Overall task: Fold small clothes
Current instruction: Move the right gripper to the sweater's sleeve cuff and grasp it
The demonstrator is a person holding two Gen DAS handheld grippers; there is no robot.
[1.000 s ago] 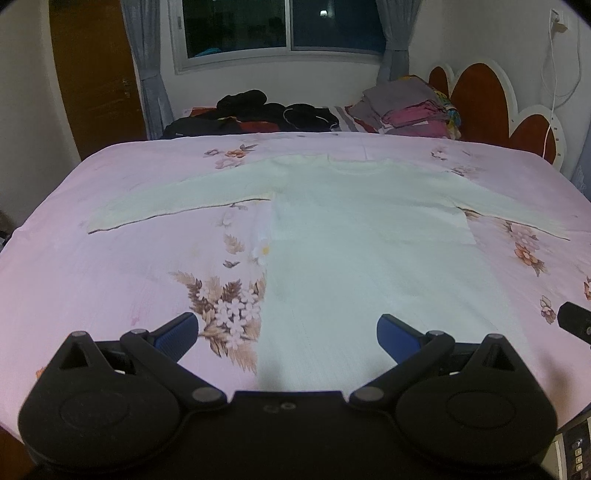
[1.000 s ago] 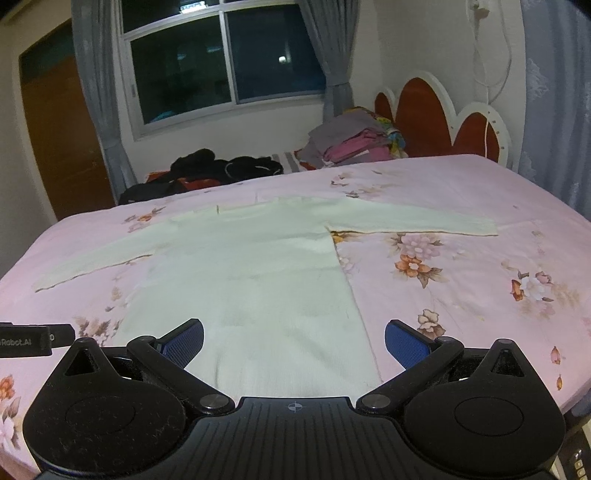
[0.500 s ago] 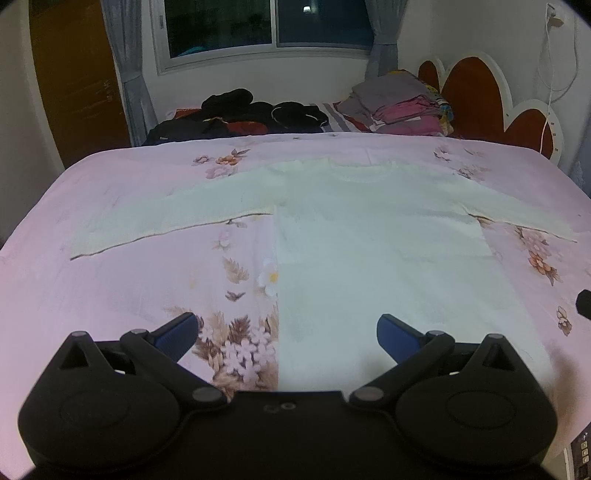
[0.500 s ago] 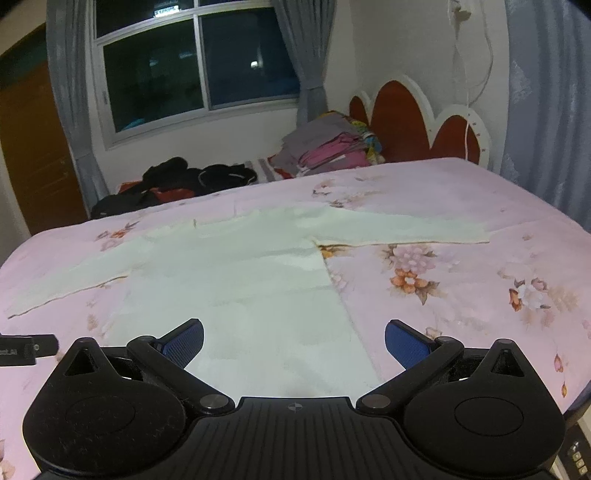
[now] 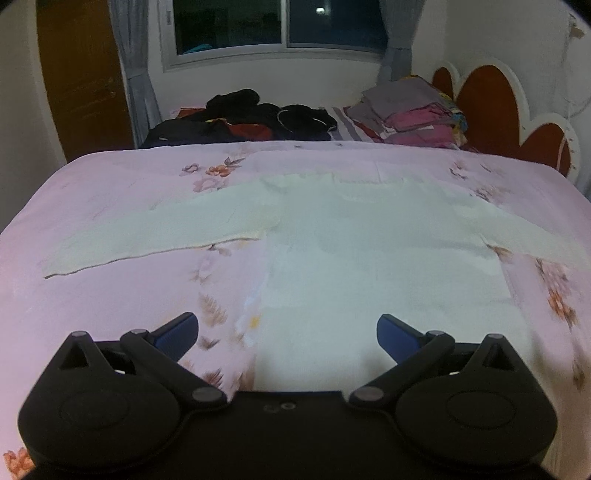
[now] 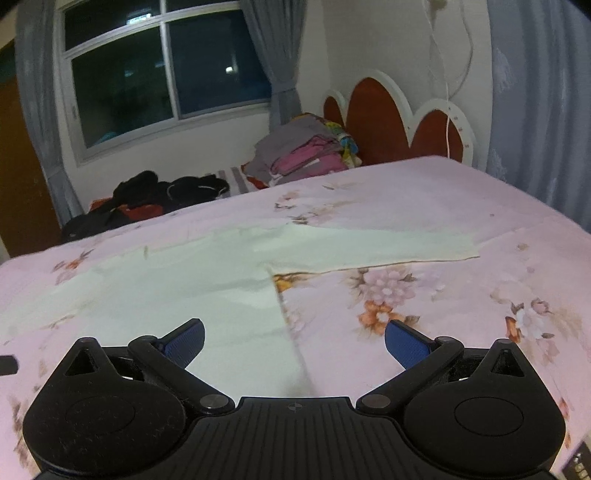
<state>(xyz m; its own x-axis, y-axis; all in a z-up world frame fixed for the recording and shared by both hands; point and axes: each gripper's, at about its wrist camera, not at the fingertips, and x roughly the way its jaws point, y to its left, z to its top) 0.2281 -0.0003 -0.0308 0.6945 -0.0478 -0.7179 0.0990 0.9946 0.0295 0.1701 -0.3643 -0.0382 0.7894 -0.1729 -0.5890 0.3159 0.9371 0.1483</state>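
A pale cream long-sleeved top (image 5: 369,251) lies flat on the pink flowered bedsheet (image 5: 129,288), both sleeves spread out to the sides. My left gripper (image 5: 287,330) hovers open over the top's lower left edge, nothing between its blue pads (image 5: 177,332). In the right wrist view the same top (image 6: 207,288) stretches left, its right sleeve (image 6: 388,245) reaching across the sheet. My right gripper (image 6: 294,338) is open above the top's right side edge, holding nothing.
A stack of folded clothes (image 5: 410,114) and a heap of dark clothes (image 5: 240,122) sit at the far end of the bed. A red scalloped headboard (image 5: 502,110) stands at the right, a window (image 5: 277,26) behind. The sheet (image 6: 461,295) lies bare right of the top.
Both grippers have moved forward over the bed, toward the top's upper half; the hem has dropped out of view beneath them. Both stay open.
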